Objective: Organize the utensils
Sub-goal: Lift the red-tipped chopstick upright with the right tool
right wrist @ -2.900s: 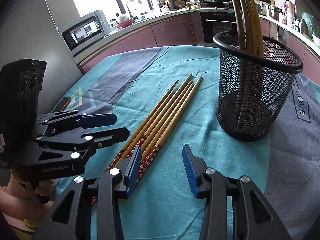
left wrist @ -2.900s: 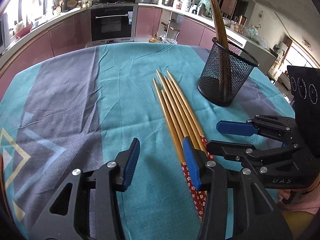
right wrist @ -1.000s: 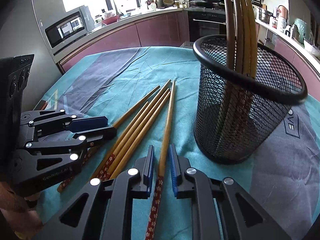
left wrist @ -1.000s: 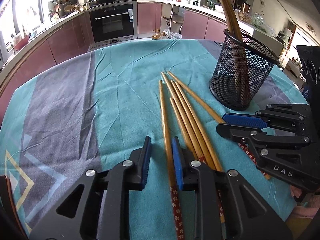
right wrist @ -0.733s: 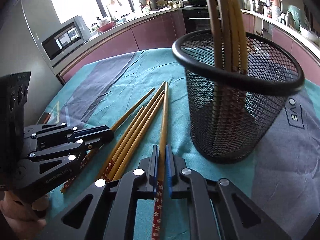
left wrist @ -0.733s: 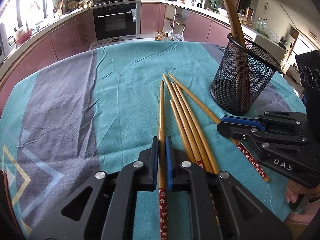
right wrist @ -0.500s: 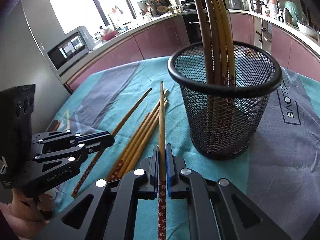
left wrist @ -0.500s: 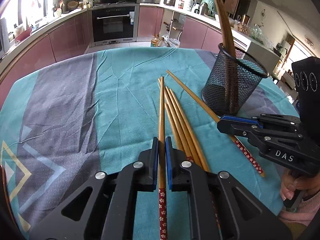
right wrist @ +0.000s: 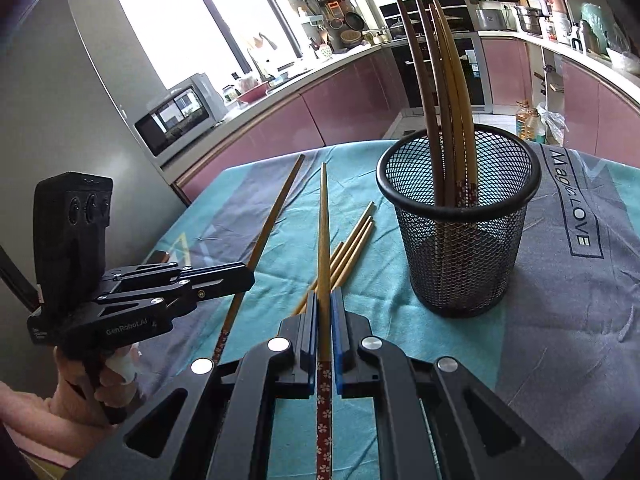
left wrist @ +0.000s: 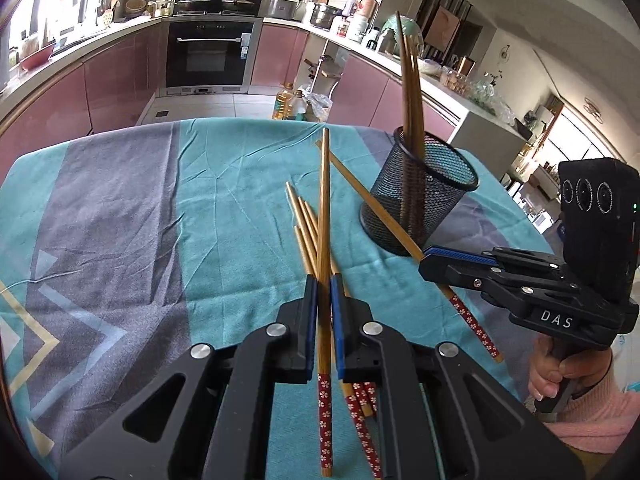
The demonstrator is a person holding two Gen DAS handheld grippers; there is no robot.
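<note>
Chopsticks pinched, one per gripper: we clamp left gripper (left wrist: 323, 312) on left chopstick (left wrist: 324, 216), right gripper (right wrist: 324, 320) on right chopstick (right wrist: 322, 232). Both shafts point forward, tips raised off tablecloth (left wrist: 120, 208). Mesh holder (right wrist: 460, 248) stands ahead-right, nearer our right hand.

Bright daylight floods in from the big window (right wrist: 200, 28), which is blown out to white. Shadows on the tabletop (left wrist: 120, 220) are soft. Fisheye bending curves the cabinets (left wrist: 52, 96), corners go dark, and focus stays fairly sharp throughout.
</note>
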